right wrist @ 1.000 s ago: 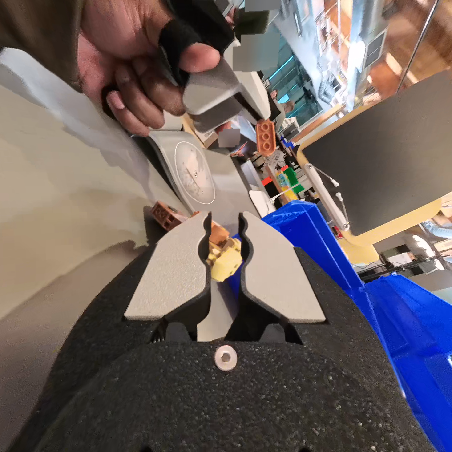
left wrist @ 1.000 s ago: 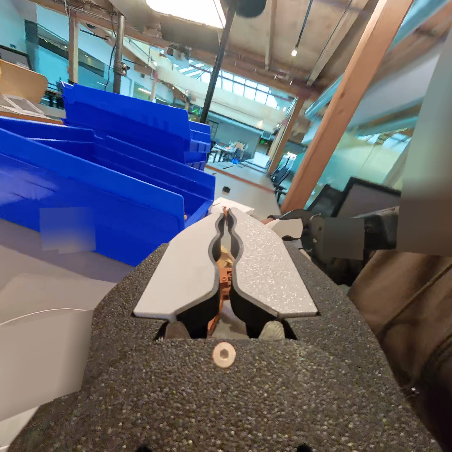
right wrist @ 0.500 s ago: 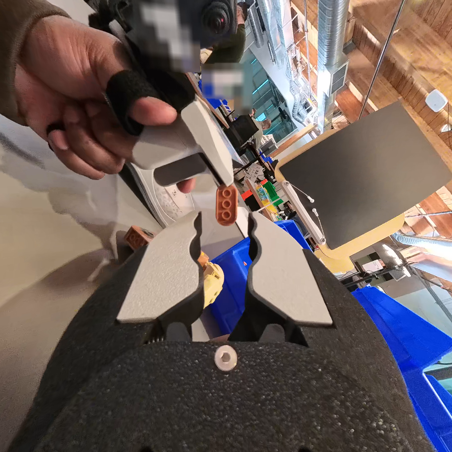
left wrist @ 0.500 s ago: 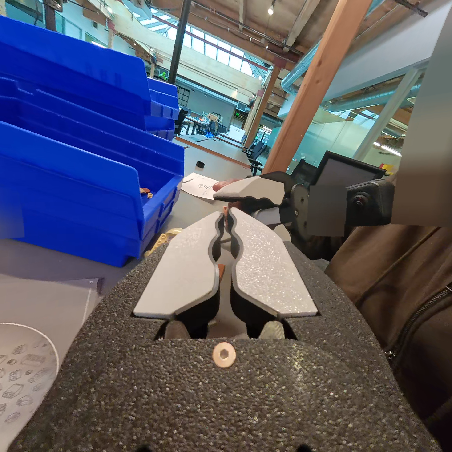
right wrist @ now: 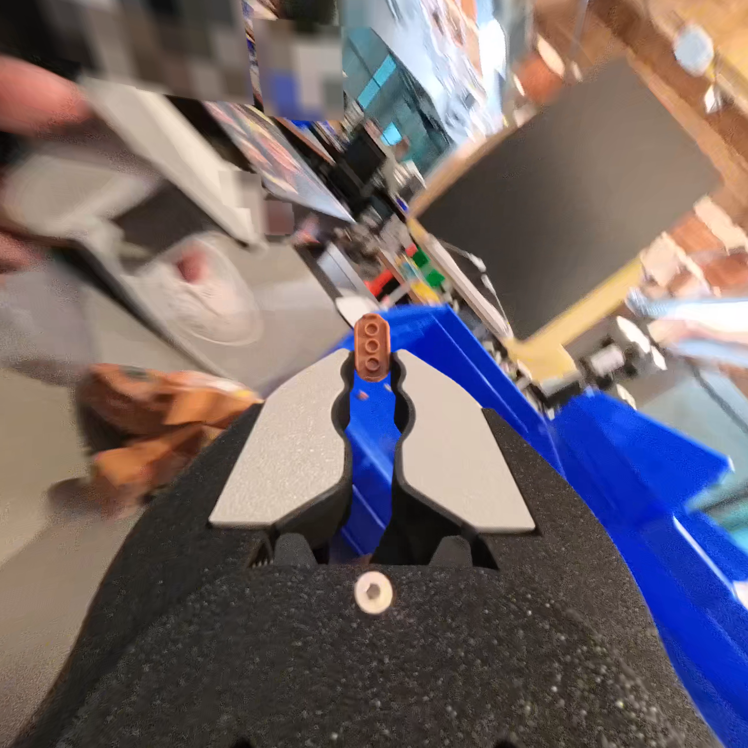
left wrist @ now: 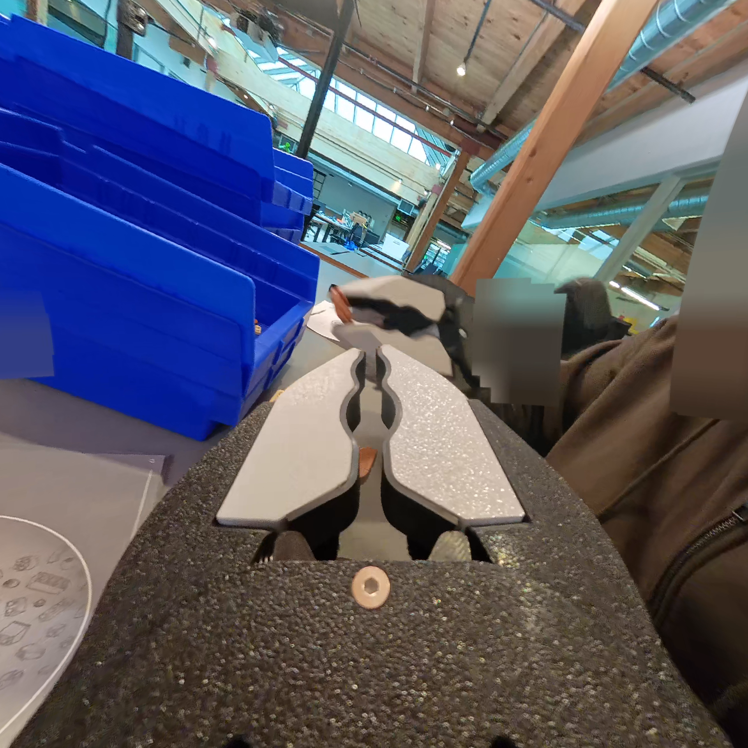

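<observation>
The right tool (right wrist: 372,356) is clamped on a small brown three-stud plate (right wrist: 371,348), its fingertips pressing the plate's two long edges so the piece stands upright past the tips. A blue bin (right wrist: 607,437) lies just beyond and to the right of it, and a blurred heap of brown bricks (right wrist: 154,409) sits on the desk (right wrist: 36,506) to the near left. The left tool (left wrist: 371,358) has its fingers slightly apart, with nothing between the tips. Stacked blue bins (left wrist: 141,251) stand to its left.
</observation>
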Available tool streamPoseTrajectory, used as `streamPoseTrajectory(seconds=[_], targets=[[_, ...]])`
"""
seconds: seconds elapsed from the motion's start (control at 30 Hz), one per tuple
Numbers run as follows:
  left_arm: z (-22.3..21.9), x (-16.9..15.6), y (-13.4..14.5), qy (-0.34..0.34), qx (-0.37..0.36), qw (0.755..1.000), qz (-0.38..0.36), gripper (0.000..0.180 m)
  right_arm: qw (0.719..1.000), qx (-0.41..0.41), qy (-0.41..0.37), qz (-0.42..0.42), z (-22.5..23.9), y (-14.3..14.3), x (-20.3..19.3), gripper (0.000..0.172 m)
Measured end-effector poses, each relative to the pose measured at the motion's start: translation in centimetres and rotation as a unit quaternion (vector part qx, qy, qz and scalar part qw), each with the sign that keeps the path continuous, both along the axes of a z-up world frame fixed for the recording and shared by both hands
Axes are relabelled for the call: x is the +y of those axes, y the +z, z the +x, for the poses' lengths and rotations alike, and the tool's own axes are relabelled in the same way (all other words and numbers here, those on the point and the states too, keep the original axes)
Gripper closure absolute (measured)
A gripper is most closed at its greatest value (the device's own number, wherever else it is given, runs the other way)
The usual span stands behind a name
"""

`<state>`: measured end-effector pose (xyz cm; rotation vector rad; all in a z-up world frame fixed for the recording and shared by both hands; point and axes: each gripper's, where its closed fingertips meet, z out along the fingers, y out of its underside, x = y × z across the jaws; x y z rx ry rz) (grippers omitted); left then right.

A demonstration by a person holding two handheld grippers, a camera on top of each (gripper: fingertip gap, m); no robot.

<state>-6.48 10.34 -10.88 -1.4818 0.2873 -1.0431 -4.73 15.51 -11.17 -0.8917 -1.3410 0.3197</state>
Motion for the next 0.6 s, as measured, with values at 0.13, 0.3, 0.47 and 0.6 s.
streamPoseTrajectory(seconds=[0.13,0.3,0.47,0.6], targets=[[-0.5,0.2,-0.2,0.012,0.006,1.0,-0.007,0.176,0.988,0.003,-0.101,-0.119,1.5,-0.5,7.8,0.138],[0.2,0.4,-2.3,0.028,0.129,0.991,-0.015,0.166,0.987,-0.019,-0.055,-0.149,2.1,-1.4,7.3,0.135],[1.4,0.5,-5.2,0.075,0.396,0.913,0.063,0.15,0.991,-0.093,0.08,-0.053,1.1,-3.7,-1.0,0.137],[2.2,0.3,-6.7,0.095,0.546,0.821,0.137,0.15,0.987,-0.121,0.104,0.018,0.9,-5.0,-3.7,0.138]])
